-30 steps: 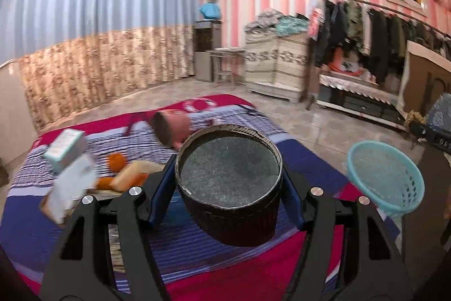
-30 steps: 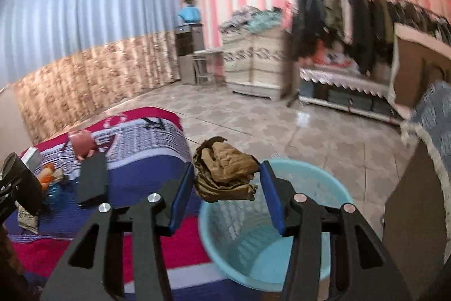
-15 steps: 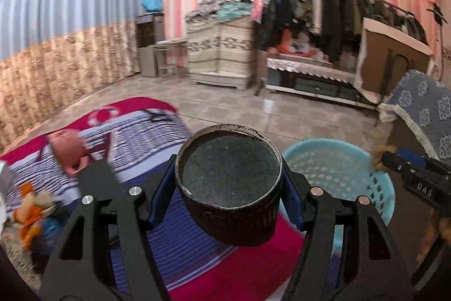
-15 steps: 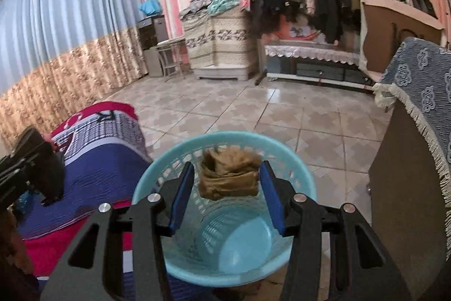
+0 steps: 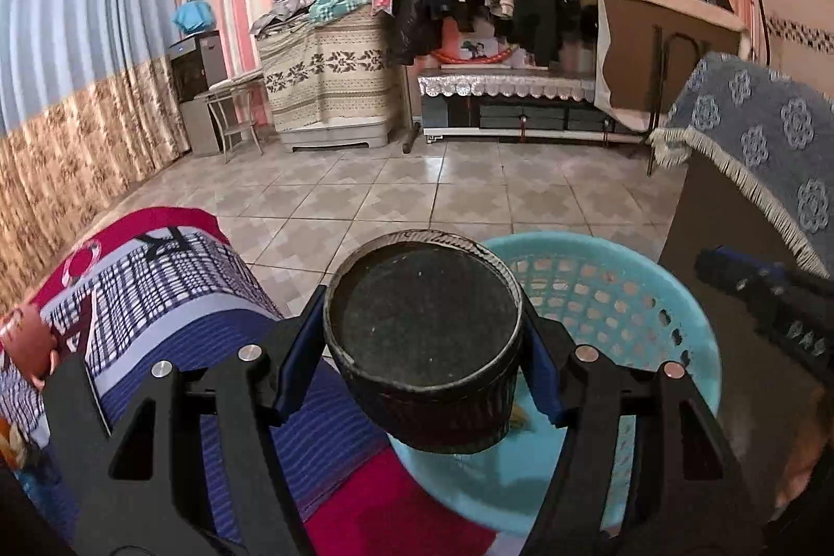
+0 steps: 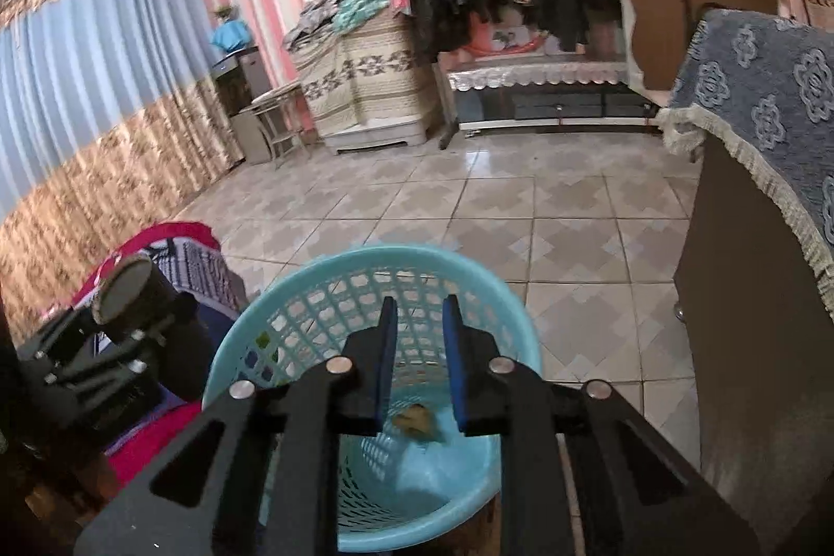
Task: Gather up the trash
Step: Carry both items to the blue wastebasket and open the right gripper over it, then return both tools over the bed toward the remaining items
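My left gripper is shut on a black round container, held at the near left rim of the turquoise plastic basket. In the right wrist view that container shows at the left, beside the basket. My right gripper hangs over the basket's mouth. Its jaws are closing, with a narrow gap and nothing between them. A crumpled brown wad lies at the bottom of the basket below it.
A bed with a red, blue and checked blanket lies left of the basket, with a pink cup on it. A dark cabinet under a blue fringed cloth stands close on the right. Tiled floor stretches to a clothes rack.
The left gripper swung right with the black container, from over the bed to the basket. The right gripper let go of the brown wad, which dropped into the basket, and its jaws narrowed.
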The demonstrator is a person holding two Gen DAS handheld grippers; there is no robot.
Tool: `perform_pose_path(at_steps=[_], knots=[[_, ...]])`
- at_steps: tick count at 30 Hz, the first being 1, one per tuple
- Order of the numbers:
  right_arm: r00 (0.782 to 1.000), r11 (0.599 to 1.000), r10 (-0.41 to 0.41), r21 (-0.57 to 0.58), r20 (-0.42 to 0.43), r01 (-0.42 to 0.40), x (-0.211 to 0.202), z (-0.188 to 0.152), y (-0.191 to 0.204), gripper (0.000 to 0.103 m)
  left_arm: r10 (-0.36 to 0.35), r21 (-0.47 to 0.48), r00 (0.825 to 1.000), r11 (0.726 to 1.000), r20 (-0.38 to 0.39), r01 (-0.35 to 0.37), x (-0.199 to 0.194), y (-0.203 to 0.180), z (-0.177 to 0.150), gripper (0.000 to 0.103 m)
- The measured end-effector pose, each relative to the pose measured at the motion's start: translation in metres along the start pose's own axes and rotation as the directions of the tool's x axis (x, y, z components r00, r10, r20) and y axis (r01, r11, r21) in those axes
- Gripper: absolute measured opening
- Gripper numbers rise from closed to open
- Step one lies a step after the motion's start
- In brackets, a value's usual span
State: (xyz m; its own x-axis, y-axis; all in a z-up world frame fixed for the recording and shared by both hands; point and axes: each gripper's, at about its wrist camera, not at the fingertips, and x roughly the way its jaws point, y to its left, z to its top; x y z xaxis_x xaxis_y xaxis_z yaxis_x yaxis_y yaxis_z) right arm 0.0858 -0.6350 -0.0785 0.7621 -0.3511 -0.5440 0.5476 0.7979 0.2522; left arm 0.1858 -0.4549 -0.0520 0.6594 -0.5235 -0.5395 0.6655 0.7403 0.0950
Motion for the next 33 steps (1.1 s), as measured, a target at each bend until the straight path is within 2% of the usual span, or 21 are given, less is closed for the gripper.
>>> perform_pose_path(at_steps=[3, 5, 7, 11, 13, 19, 23, 25, 28, 33], knots=[[1.000, 1.000, -0.009, 0.019, 0.004, 0.009, -0.001, 0.001, -0.001, 0.019, -0.030, -0.011, 0.999, 0.999, -0.028, 0.030, 0.011, 0.000, 0.002, 0.067], [1.000, 1.000, -0.018, 0.021, 0.005, 0.017, -0.001, 0.001, -0.001, 0.021, -0.026, -0.026, 0.999, 0.999, -0.037, 0.025, 0.014, 0.003, 0.003, 0.081], [1.000, 0.999, -0.025, 0.030, 0.004, 0.024, -0.001, 0.001, -0.002, 0.036, -0.011, -0.038, 1.000, 0.999, -0.028, 0.010, 0.012, 0.009, 0.003, 0.087], [0.999, 0.999, -0.034, 0.038, 0.013, 0.034, -0.002, 0.001, 0.001, 0.050, 0.015, -0.068, 1.000, 0.998, -0.019, -0.016, 0.004, 0.022, 0.005, 0.092], [0.999, 0.999, -0.037, 0.024, 0.011, 0.036, -0.002, 0.001, 0.003, 0.065, 0.039, -0.097, 0.999, 0.995, -0.002, -0.039, -0.006, 0.034, 0.005, 0.096], [1.000, 1.000, -0.023, -0.019, 0.013, 0.024, -0.001, 0.002, 0.022, 0.084, 0.139, -0.145, 0.990, 0.980, 0.012, -0.136, -0.036, 0.075, -0.006, 0.097], [1.000, 0.998, 0.001, -0.065, 0.016, 0.000, -0.003, 0.001, 0.041, 0.087, 0.194, -0.185, 0.981, 0.965, 0.016, -0.188, -0.064, 0.105, -0.016, 0.097], [1.000, 0.996, 0.013, -0.085, 0.014, -0.012, -0.004, 0.000, 0.052, 0.093, 0.229, -0.217, 0.973, 0.951, 0.021, -0.219, -0.080, 0.119, -0.024, 0.097], [0.999, 0.993, 0.030, -0.115, 0.018, -0.028, -0.008, -0.004, 0.068, 0.095, 0.294, -0.261, 0.955, 0.925, 0.027, -0.277, -0.103, 0.141, -0.037, 0.097], [0.997, 0.981, 0.072, -0.184, 0.025, -0.067, -0.016, -0.013, 0.103, 0.097, 0.356, -0.276, 0.935, 0.899, 0.009, -0.339, -0.136, 0.167, -0.059, 0.097]])
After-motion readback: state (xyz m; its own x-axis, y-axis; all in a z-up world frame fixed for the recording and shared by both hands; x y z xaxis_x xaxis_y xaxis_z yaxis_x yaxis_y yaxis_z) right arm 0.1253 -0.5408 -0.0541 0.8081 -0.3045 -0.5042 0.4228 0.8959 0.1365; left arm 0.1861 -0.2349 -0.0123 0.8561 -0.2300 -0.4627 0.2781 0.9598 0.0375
